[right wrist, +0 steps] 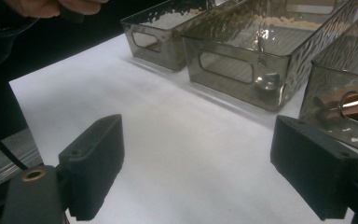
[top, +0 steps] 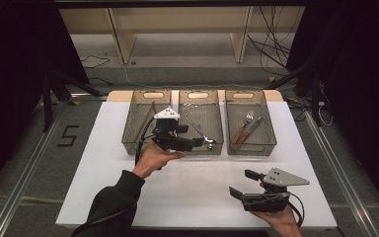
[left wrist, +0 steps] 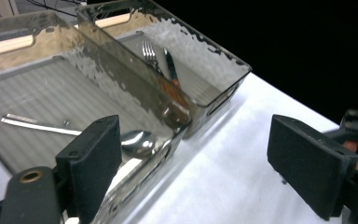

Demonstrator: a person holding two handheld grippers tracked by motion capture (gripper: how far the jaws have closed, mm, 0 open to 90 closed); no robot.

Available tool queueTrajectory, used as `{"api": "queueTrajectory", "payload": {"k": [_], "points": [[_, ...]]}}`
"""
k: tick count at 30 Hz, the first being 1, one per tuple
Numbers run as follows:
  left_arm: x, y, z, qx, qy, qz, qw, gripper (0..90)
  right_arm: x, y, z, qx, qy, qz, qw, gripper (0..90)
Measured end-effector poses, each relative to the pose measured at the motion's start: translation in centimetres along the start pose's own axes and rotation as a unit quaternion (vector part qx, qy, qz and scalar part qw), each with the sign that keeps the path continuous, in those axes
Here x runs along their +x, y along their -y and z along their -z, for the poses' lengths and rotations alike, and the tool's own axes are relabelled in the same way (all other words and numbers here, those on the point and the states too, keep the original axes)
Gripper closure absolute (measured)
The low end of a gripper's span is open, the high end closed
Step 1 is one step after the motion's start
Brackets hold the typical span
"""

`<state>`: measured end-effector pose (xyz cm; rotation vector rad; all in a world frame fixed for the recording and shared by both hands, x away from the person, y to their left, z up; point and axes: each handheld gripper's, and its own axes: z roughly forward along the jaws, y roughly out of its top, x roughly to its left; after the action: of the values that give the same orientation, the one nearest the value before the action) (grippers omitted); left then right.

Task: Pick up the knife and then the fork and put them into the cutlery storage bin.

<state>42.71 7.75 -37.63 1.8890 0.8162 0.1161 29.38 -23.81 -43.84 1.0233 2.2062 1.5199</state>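
High view: spoon in middle bin.

A: Any room to pass?
B: Yes, the near table is bare between the grippers.
A: And farther back?
B: Three bins stand touching in a row, walls up; the left gripper hangs over the middle one's near wall.
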Motion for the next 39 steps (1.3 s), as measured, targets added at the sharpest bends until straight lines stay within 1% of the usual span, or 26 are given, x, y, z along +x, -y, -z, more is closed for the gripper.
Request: {"api": "queueTrajectory", "payload": {"k": [3,6,8,10,12,14,15,17,22,24,26,28,36,39], "points": [[0.1,0.7,0.6,0.0,-0.005,-0.002,1.0,17.3,0.0,0.0,0.0,0.0,0.001,0.0,1.0,18.2],[0.2,1.5,1.3,-0.003,-0.006,0.002,1.0,17.3,0.1,0.0,0.0,0.0,0.002,0.001,1.0,18.2],[0.2,1.9,1.5,-0.001,-0.005,0.0,1.0,17.2,0.0,0.0,0.0,0.0,0.003,0.001,1.0,18.2],[0.2,2.2,1.8,0.003,-0.008,-0.004,1.0,17.0,0.0,0.1,0.0,0.0,0.004,0.001,1.0,18.2],[0.1,2.5,2.0,0.002,-0.007,-0.008,0.9999,17.0,0.0,0.0,0.0,-0.002,0.004,0.001,1.0,18.2],[-0.1,2.8,2.3,0.0,-0.011,-0.01,0.9999,17.0,0.0,0.1,0.1,-0.002,0.004,0.001,1.0,18.2],[-0.1,2.9,2.4,0.001,-0.013,-0.016,0.9998,17.0,0.0,0.1,0.1,-0.002,0.004,0.001,1.0,18.2],[-0.3,3.2,2.8,-0.002,-0.015,-0.019,0.9997,17.0,0.0,0.1,0.1,-0.002,0.004,0.0,1.0,18.2],[-0.5,4.2,3.7,-0.002,-0.017,-0.025,0.9996,16.8,0.0,0.1,0.1,-0.002,0.006,0.0,1.0,18.2],[-0.5,4.7,4.0,0.0,-0.017,-0.025,0.9996,16.7,0.0,0.1,0.1,-0.001,0.006,-0.001,1.0,18.2],[-0.5,5.2,4.2,-0.004,-0.016,-0.021,0.9996,16.6,0.1,0.1,0.1,-0.001,0.006,0.0,1.0,18.2],[-0.5,5.7,4.4,-0.001,-0.016,-0.025,0.9996,16.5,0.1,0.1,0.2,-0.001,0.007,0.001,1.0,18.2],[-0.7,7.3,5.5,-0.014,-0.015,-0.021,0.9996,16.4,0.1,0.2,0.3,-0.004,0.008,-0.001,1.0,18.2],[-0.7,8.1,5.7,-0.01,-0.022,-0.025,0.9994,16.4,0.1,0.1,0.3,-0.006,0.008,0.002,0.9999,18.2]]}}
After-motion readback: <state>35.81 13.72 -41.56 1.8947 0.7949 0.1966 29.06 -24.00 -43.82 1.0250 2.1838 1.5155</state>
